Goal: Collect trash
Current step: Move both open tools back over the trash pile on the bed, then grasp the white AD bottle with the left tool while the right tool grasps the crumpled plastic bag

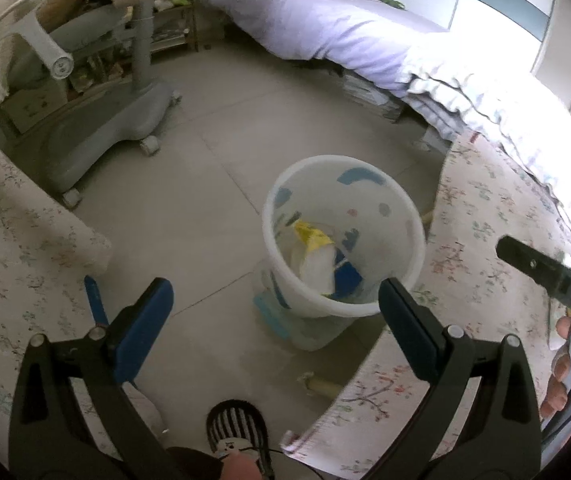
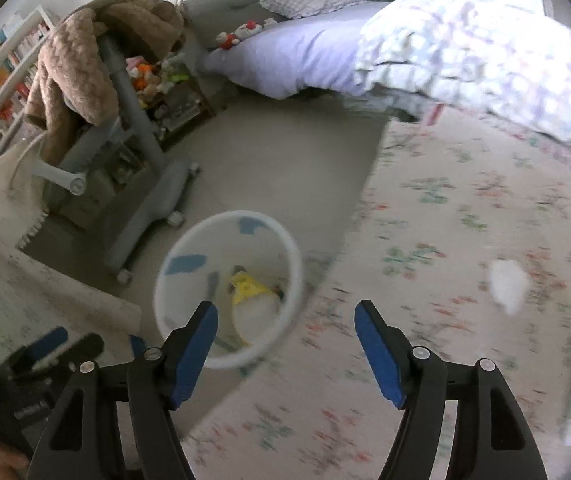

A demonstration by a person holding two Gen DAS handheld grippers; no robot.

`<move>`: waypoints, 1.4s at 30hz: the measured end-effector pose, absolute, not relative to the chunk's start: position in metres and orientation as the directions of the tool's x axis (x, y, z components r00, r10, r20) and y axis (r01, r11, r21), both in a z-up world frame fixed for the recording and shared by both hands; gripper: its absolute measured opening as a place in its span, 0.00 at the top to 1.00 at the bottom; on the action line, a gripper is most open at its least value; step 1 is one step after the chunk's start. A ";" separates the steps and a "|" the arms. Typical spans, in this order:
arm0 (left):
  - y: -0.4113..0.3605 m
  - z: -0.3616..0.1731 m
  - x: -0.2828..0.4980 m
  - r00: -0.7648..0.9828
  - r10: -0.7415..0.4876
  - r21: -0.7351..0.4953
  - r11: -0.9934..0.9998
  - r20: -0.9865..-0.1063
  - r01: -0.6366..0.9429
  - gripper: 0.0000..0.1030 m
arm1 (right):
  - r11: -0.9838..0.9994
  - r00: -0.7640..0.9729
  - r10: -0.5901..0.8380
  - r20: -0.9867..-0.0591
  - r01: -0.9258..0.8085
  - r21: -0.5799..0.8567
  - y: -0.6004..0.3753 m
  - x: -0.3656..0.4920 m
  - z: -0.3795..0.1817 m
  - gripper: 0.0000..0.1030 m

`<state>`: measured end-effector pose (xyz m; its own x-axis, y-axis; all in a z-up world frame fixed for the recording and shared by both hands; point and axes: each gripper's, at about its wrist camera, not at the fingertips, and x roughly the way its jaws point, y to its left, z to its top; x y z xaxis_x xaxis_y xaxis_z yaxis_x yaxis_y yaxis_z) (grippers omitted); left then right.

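Bin [image 1: 343, 240], white plastic with blue patches, stands on the tiled floor [image 1: 213, 184] just beside the edge of the flowered cloth [image 2: 465, 248]. Inside the bin lie a yellow wrapper [image 1: 311, 236], white paper [image 1: 317, 266] and something blue, so part of the collecting looks done.

Left gripper [image 1: 273, 312]: jaws spread wide, nothing between the pads, hovering on the near side of the bin. Right gripper [image 2: 285, 344]: jaws apart, also empty, with its left pad over the near rim of the bin; view is motion-blurred.

Still to collect, by my reading: a white crumpled scrap [image 2: 507, 284] on the cloth, well to the right of the bin. Whether more trash remains cannot be told.

Around the bin: grey wheeled stand [image 1: 125, 120] beyond it to the left, bed [image 1: 325, 36] beyond to the right, a striped slipper [image 1: 237, 424] on its near side. Nothing blocks the bin's mouth; the path from bin to scrap over the cloth looks free.
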<state>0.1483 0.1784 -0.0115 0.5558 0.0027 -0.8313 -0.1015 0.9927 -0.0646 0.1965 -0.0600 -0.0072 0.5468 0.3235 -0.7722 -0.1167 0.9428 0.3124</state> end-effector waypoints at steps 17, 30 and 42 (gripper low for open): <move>0.068 0.005 0.129 0.541 -0.192 -0.121 0.979 -0.819 0.164 0.01 | 0.984 0.568 0.032 -0.822 0.128 0.126 -0.224 0.088 0.015 0.13; -0.028 -0.001 0.134 0.486 -0.301 -0.185 0.944 -0.821 0.273 0.01 | 0.943 0.554 -0.059 -0.831 0.305 0.136 -0.333 0.057 0.022 0.07; -0.137 -0.037 0.145 0.298 -0.295 -0.176 0.913 -0.908 0.367 0.01 | 0.882 0.430 -0.092 -0.898 0.454 0.127 -0.416 0.055 -0.006 0.07</move>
